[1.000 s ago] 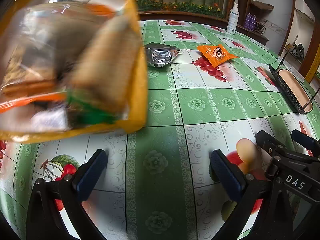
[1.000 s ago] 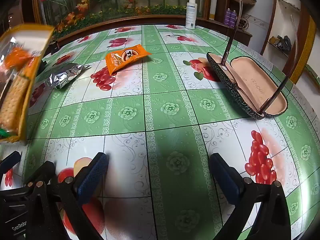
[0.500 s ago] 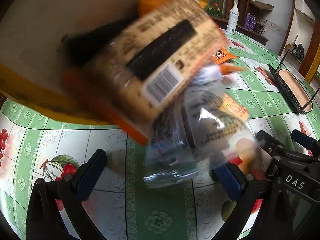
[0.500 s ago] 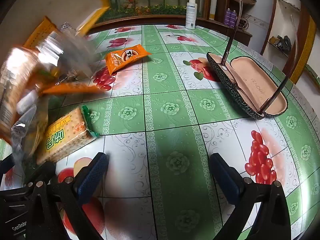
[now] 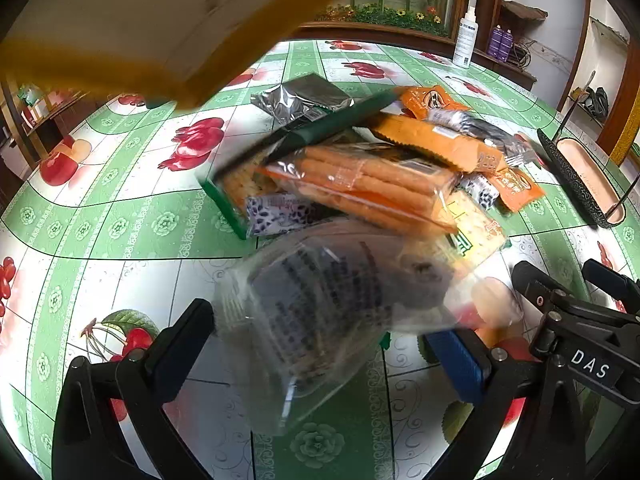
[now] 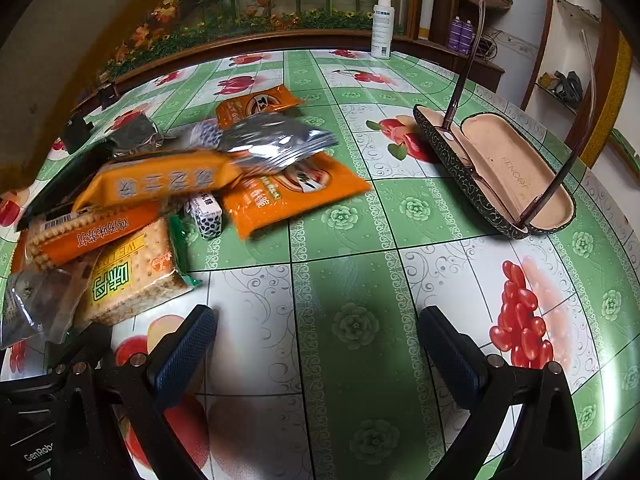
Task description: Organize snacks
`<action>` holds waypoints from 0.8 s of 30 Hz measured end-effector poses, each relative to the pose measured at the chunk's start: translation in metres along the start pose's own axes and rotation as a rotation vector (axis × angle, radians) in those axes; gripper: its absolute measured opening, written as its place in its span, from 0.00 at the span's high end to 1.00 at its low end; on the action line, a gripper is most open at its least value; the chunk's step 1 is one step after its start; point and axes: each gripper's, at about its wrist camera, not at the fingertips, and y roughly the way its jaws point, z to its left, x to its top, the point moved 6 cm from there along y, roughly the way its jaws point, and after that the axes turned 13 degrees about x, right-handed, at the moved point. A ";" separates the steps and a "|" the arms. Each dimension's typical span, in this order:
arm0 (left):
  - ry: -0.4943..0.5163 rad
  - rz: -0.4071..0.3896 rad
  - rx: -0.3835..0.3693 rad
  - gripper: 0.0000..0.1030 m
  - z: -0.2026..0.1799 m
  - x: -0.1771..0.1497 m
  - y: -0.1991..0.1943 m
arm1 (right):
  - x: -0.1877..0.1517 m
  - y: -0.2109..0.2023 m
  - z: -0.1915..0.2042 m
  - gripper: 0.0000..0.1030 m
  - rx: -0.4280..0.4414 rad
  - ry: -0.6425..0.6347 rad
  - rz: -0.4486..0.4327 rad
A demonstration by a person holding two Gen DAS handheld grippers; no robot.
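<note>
A heap of snack packets lies on the green floral tablecloth. In the left wrist view a blurred clear packet (image 5: 332, 312) lies between the open jaws of my left gripper (image 5: 324, 356), with an orange biscuit pack (image 5: 360, 188) and a green cracker pack (image 5: 248, 168) behind it. A yellow-rimmed tray (image 5: 132, 28) hangs tilted above, at the upper left. In the right wrist view the heap sits to the left: a cracker pack (image 6: 128, 276), orange packets (image 6: 288, 196) and a silver packet (image 6: 276, 140). My right gripper (image 6: 316, 344) is open and empty over bare cloth.
An open glasses case (image 6: 504, 176) with glasses standing in it lies at the right. A white spray bottle (image 6: 382, 24) stands at the table's far edge. My right gripper shows at the lower right of the left wrist view (image 5: 580, 320).
The tray has tipped over and risen out of the way, and the snacks have spilled from it onto the table in a heap. Neither gripper has moved.
</note>
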 end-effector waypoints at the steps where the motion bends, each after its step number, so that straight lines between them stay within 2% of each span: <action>1: 0.000 0.001 0.000 0.00 0.002 -0.001 -0.001 | -0.002 0.002 0.001 0.01 0.000 0.000 0.000; 24: 0.000 0.002 0.001 0.00 0.002 -0.001 -0.002 | -0.002 0.002 0.002 0.01 -0.001 -0.001 0.001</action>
